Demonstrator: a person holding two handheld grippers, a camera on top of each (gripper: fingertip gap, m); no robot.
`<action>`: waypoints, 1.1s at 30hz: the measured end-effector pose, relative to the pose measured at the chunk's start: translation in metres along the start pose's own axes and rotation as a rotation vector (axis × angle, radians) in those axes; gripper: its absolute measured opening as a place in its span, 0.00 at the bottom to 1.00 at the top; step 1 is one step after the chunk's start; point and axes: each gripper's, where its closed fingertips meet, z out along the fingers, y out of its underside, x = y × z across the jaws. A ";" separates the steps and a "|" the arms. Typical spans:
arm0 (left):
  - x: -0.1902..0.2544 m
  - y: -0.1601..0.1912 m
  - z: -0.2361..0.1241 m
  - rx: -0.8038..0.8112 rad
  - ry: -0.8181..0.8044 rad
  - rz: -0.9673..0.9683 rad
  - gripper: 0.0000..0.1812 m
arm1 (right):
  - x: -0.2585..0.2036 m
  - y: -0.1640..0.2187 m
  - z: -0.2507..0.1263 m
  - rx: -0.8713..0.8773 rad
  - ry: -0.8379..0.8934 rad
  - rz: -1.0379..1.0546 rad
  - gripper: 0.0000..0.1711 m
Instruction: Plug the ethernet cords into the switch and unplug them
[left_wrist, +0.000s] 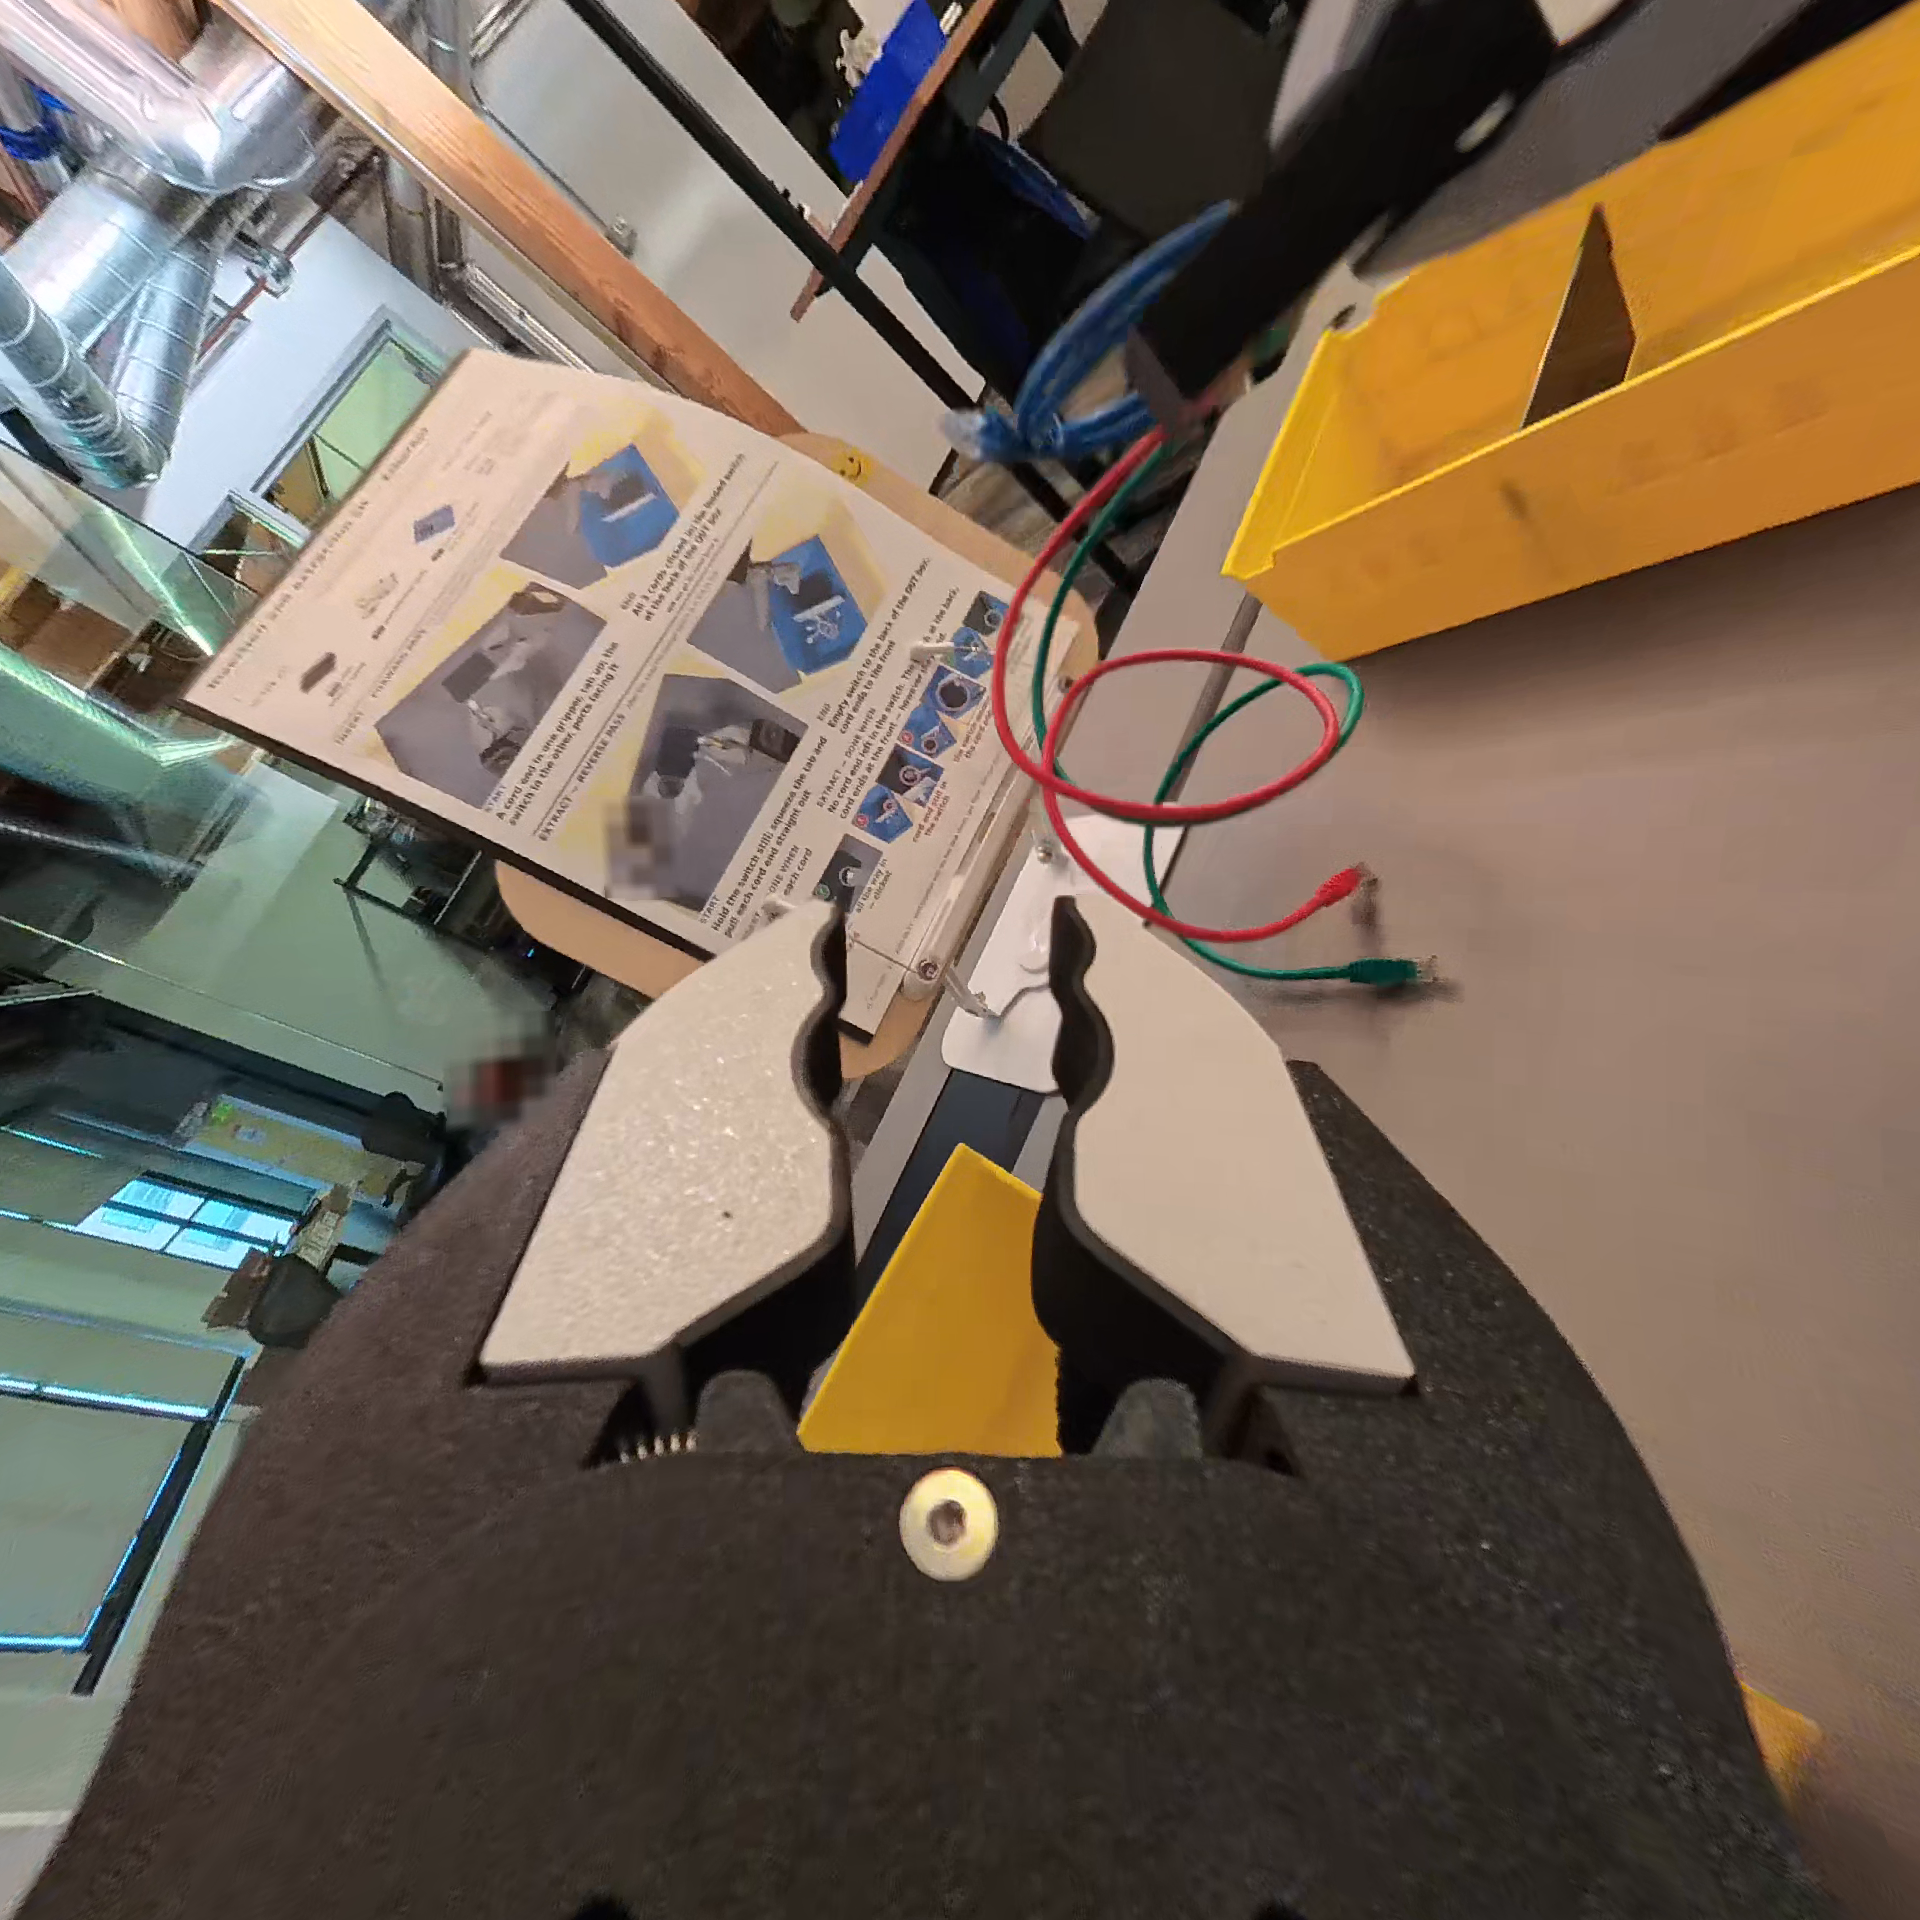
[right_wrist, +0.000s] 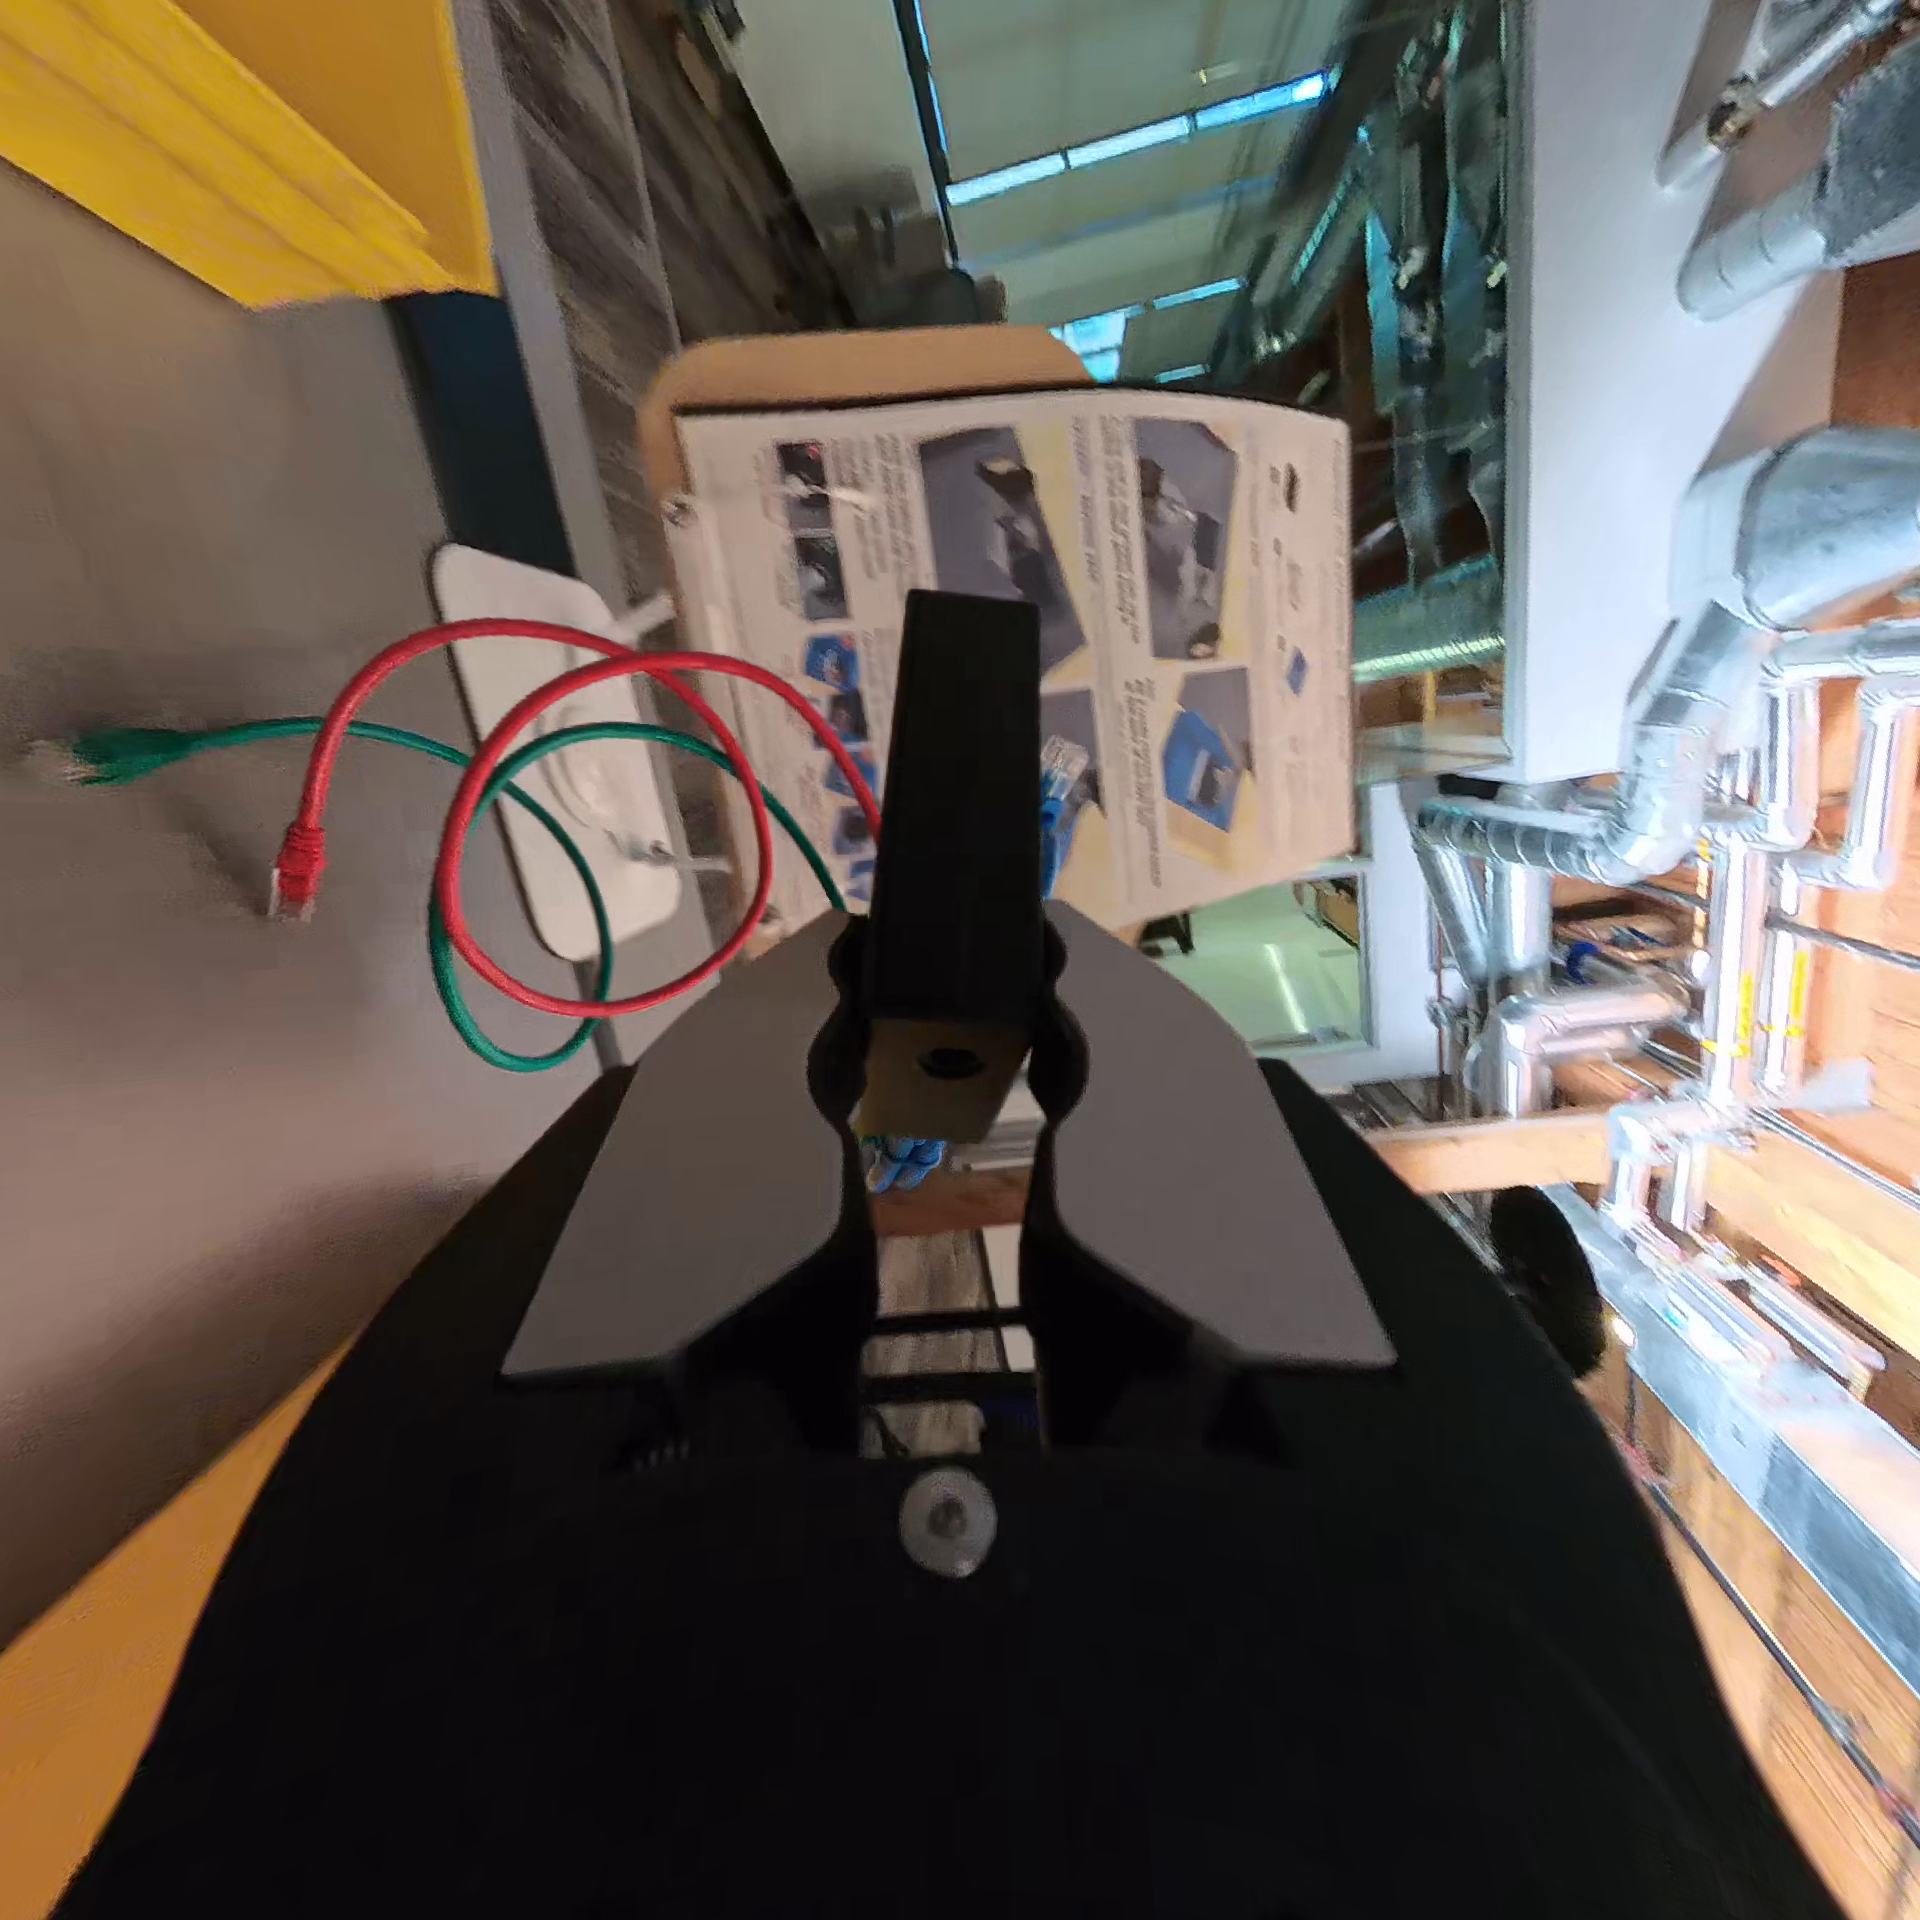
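Dangling red cord (right_wrist: 613, 821), green cord (right_wrist: 520, 904) beside switch (right_wrist: 961, 831)

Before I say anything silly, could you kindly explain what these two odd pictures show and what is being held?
No robot here: a person carries two handheld grippers, each with a camera looking along its fingers. The left wrist view shows the left gripper, open and empty. The right wrist view shows the right gripper shut on the black switch. A red cord and a green cord run from the switch, looping to loose ends on the grey table; a blue cord hangs beside it. Nearby: a yellow bin and an instruction sheet.
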 end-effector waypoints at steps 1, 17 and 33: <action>0.001 -0.002 -0.001 0.007 0.005 0.003 0.20 | 0.014 0.003 -0.003 -0.021 0.015 -0.005 0.17; 0.016 -0.010 0.004 0.007 0.054 0.039 0.19 | 0.178 0.090 -0.037 -0.452 0.050 -0.108 0.17; 0.025 -0.013 0.003 0.033 0.098 0.059 0.18 | 0.054 0.192 -0.017 -0.627 -0.299 0.170 0.17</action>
